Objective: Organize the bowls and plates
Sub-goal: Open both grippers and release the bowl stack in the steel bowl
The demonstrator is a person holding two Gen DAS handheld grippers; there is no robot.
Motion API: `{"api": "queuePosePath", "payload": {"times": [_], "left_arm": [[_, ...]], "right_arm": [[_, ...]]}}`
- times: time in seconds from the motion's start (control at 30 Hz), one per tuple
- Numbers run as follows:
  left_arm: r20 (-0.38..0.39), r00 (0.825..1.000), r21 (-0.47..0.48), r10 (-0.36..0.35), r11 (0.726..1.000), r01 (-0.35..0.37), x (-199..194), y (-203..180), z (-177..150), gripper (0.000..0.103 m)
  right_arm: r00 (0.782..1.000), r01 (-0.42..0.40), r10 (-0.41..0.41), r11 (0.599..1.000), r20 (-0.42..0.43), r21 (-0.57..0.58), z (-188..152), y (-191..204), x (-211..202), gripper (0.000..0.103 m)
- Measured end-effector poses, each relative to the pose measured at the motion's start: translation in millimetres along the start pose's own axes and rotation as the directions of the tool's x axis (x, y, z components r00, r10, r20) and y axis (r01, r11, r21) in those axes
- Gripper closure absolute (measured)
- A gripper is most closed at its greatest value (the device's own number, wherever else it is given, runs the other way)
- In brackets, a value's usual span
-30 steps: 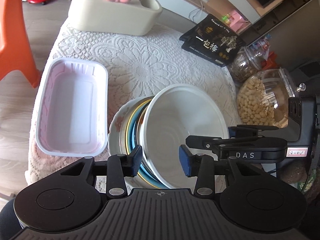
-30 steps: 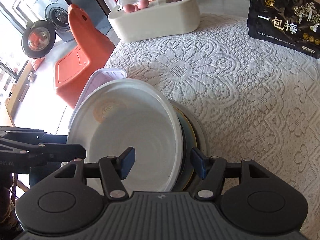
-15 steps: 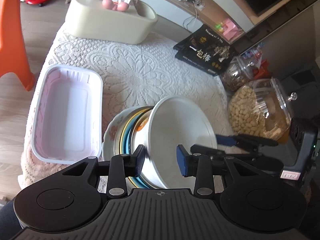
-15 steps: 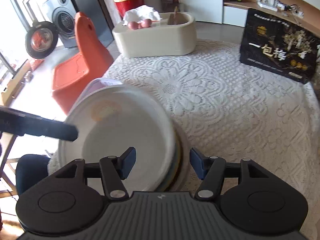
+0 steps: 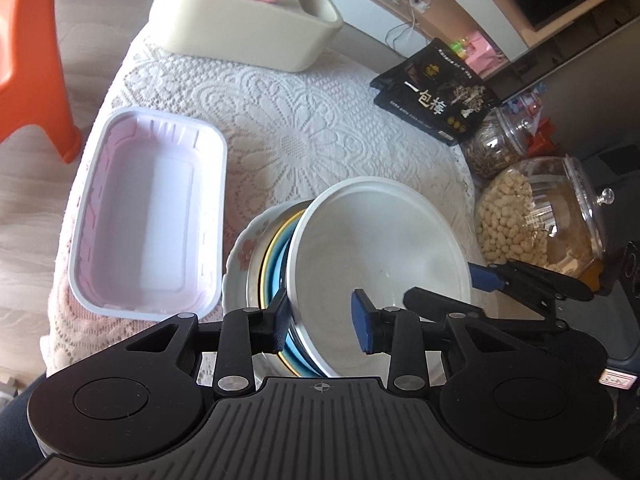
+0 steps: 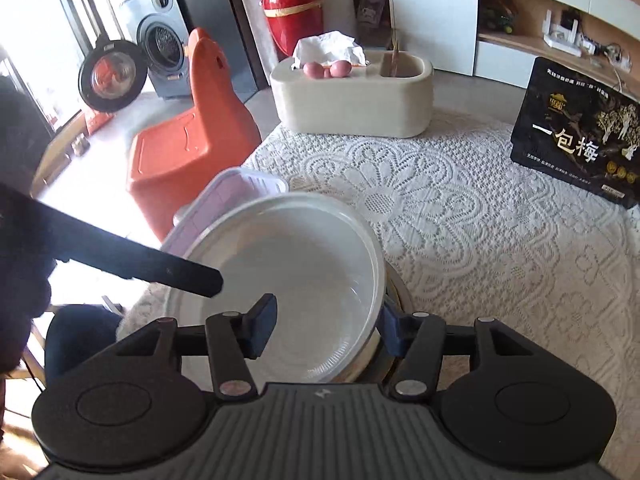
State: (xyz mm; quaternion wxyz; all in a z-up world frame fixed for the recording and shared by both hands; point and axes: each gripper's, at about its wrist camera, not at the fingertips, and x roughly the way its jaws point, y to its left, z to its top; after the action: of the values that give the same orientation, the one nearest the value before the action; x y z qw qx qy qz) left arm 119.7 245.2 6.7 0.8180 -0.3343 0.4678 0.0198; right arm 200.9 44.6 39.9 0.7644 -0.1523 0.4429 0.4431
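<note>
A white bowl (image 5: 376,252) sits on a stack of dishes: a blue bowl (image 5: 278,276), a yellow-rimmed one and a flowered plate (image 5: 244,248) at the bottom. My left gripper (image 5: 320,322) is open and straddles the white bowl's near rim. My right gripper (image 6: 326,328) is open and straddles the opposite rim of the same bowl (image 6: 288,276); it shows in the left wrist view (image 5: 492,280) at the bowl's right edge. The stack below the bowl is mostly hidden in the right wrist view.
A white rectangular plastic tray (image 5: 148,216) lies left of the stack. A beige tissue box (image 5: 244,28) stands at the back. A black packet (image 5: 436,92) and glass jars (image 5: 536,220) sit on the right. An orange chair (image 6: 188,148) stands beside the table.
Both grippers have drawn back and risen from the stack, then closed in on the white bowl's rim from opposite sides. The bowl stays on the stack.
</note>
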Motion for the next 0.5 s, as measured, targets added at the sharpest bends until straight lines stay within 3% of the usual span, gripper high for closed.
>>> {"api": "queuePosePath", "payload": {"times": [0.17,0.5], "left_arm": [[0.040,0.999,0.081,0.017,0.996,-0.020,-8.8,-17.9,-4.3,0.067],[0.049,0.998,0.102,0.040,0.994,-0.045,-8.5,-22.4,-6.2,0.068]], "right_arm": [[1.000,0.013,-0.012,0.999,-0.024,0.048,-3.9,-13.4,7.3,0.049],[1.000,0.019,-0.019,0.999,-0.010,0.037,-6.8,-10.9,-0.3,0.049]]}}
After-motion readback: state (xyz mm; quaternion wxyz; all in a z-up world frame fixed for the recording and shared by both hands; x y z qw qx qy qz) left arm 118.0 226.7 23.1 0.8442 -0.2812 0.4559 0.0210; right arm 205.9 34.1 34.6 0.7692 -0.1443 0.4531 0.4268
